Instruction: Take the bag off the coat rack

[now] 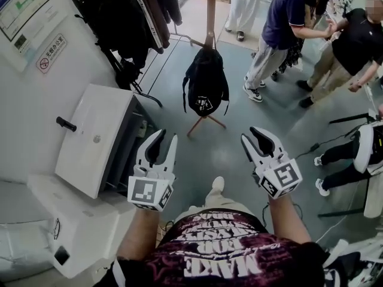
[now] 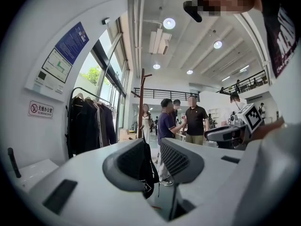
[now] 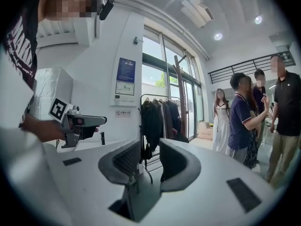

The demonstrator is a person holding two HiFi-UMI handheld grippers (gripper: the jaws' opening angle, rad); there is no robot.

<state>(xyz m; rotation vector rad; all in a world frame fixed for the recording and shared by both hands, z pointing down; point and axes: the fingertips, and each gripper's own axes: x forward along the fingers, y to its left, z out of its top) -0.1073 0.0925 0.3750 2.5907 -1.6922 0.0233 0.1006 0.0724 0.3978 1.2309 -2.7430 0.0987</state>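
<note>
A: Gripper status?

B: Left gripper (image 1: pixel 167 137): jaws apart with a moderate gap, nothing between the pads. Right gripper (image 1: pixel 254 137): jaws spread wide, also empty. They're side by side in front of the person, both aimed towards the rack.

A: Where's the bag?

B: The black bag (image 1: pixel 205 88) hangs on the coat rack (image 1: pixel 210 8), low on its wooden pole, with its bottom just above the splayed feet. There's a white logo on the lower front. It's well apart from both grippers, no contact.

A: What do the gripper views give?

B: In the left gripper view the bag sits far off, lined up with the gap between the jaws, and the pole rises above it. In the right gripper view the gap frames a garment rail (image 3: pixel 155 119) of dark coats, with the coat rack's pole just right of it.

A: Surroundings?

B: A white cabinet (image 1: pixel 96 136) stands against the wall on the left, just beside the left gripper. The garment rail is beyond it, at the rack's left. Several people (image 1: pixel 281 28) stand on the floor past the rack on its right, clear of it.
</note>
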